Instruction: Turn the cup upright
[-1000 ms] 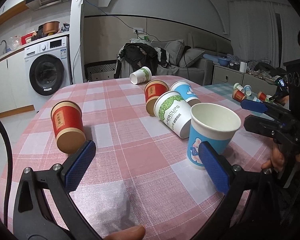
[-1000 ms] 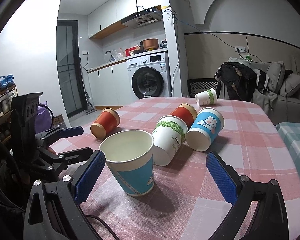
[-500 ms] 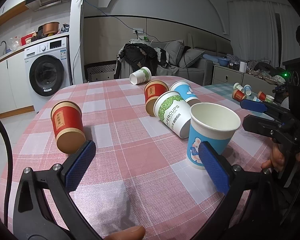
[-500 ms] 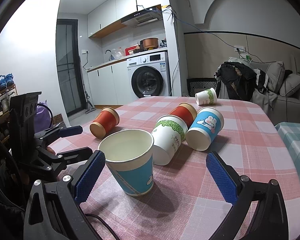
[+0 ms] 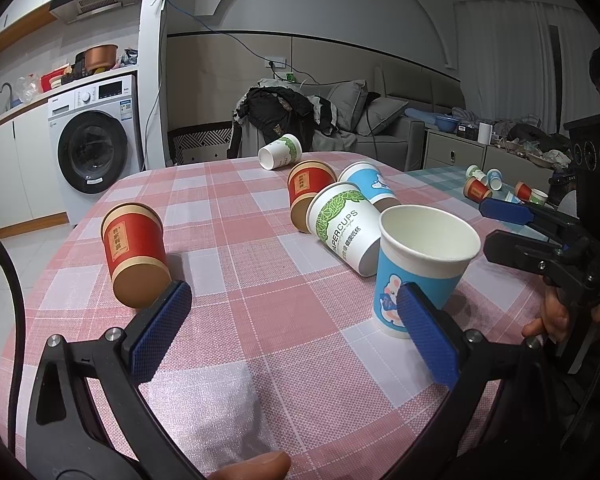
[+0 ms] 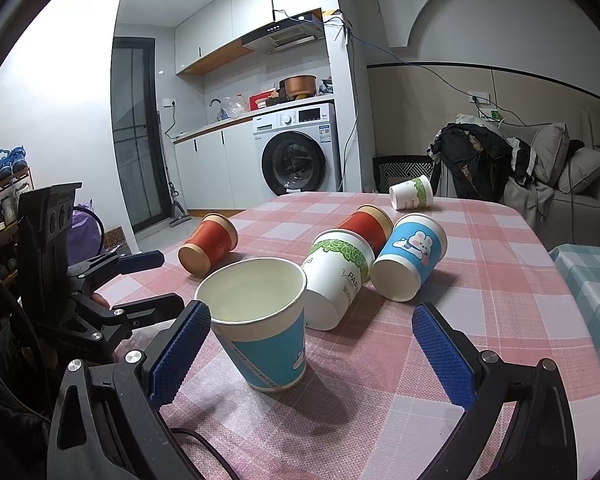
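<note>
A blue-and-white paper cup (image 5: 420, 264) stands upright on the pink checked table (image 5: 260, 288); it also shows in the right wrist view (image 6: 260, 320). Several cups lie on their sides: a red cup (image 5: 134, 252) at the left, a green-leaf white cup (image 5: 346, 232), a second red cup (image 5: 308, 192) and a blue rabbit cup (image 6: 410, 262) in the middle, and a small white cup (image 5: 280, 152) at the far edge. My left gripper (image 5: 296, 332) is open and empty, its right pad beside the upright cup. My right gripper (image 6: 312, 352) is open and empty, the upright cup by its left pad.
A second table (image 5: 452, 178) with several small cups stands to the right. A washing machine (image 5: 94, 148) and a sofa with clothes (image 5: 340, 120) lie beyond the table. The other gripper shows in each view at the table's edge.
</note>
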`<state>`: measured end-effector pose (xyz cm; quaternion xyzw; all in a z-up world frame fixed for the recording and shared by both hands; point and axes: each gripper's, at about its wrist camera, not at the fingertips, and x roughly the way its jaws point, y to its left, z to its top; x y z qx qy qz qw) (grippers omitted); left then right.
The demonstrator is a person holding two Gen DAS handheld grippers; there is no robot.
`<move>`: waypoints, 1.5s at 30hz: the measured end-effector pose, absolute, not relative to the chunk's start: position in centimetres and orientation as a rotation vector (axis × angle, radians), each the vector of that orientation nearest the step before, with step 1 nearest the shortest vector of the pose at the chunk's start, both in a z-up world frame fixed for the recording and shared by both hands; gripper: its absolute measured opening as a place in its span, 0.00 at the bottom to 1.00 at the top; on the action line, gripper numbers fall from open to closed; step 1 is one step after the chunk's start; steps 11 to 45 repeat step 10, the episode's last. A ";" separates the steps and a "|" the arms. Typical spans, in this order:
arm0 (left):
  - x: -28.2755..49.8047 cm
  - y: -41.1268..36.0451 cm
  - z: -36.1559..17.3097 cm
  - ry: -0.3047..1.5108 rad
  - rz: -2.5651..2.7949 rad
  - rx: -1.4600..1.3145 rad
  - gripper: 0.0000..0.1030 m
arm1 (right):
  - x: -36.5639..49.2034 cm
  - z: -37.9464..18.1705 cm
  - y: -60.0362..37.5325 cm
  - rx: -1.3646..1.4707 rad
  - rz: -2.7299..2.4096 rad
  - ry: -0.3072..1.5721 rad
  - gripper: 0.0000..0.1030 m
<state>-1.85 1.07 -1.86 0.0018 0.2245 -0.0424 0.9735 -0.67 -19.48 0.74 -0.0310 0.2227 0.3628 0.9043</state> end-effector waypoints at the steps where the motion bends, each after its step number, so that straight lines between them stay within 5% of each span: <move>1: -1.8 1.0 -1.9 0.453 -0.086 0.006 0.99 | -0.7 0.7 -19.5 -0.065 0.748 0.459 1.00; 45: -1.9 1.0 -1.9 0.453 -0.087 0.004 0.99 | -0.7 0.7 -19.4 -0.067 0.747 0.458 1.00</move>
